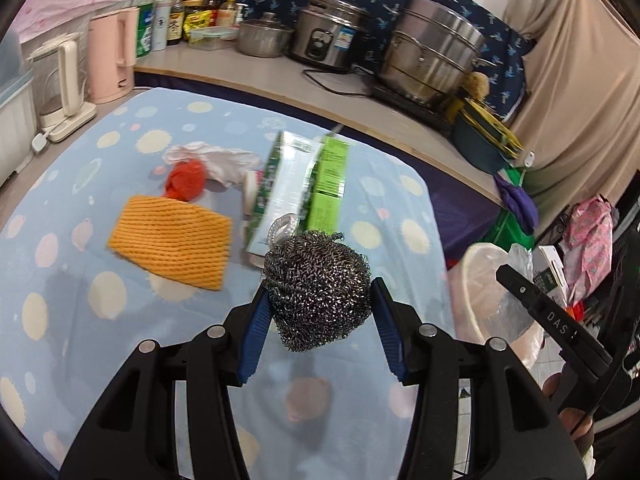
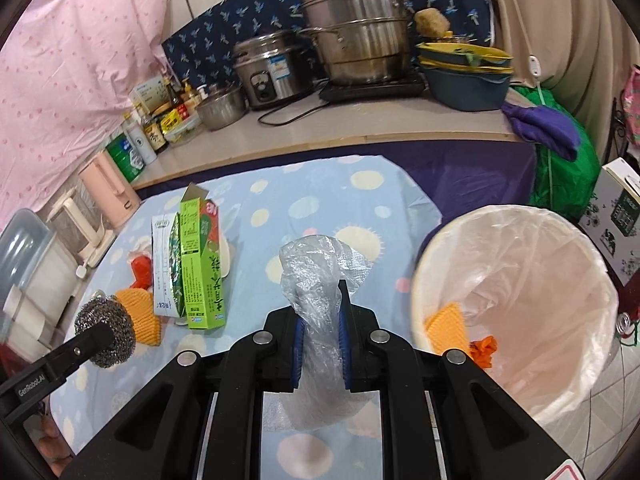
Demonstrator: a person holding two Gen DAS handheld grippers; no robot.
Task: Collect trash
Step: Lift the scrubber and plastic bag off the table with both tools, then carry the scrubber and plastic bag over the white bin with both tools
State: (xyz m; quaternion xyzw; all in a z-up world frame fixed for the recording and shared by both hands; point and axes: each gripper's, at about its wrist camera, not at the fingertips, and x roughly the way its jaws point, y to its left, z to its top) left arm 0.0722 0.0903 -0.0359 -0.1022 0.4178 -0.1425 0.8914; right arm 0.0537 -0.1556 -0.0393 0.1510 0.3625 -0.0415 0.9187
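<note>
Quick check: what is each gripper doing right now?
Left gripper: shut on the steel wool scrubber.
Right gripper: shut on a crumpled clear plastic bag.

"GenRobot.AI" stands on the left gripper (image 2: 105, 340); "DAS" on the right gripper (image 1: 520, 286).
</note>
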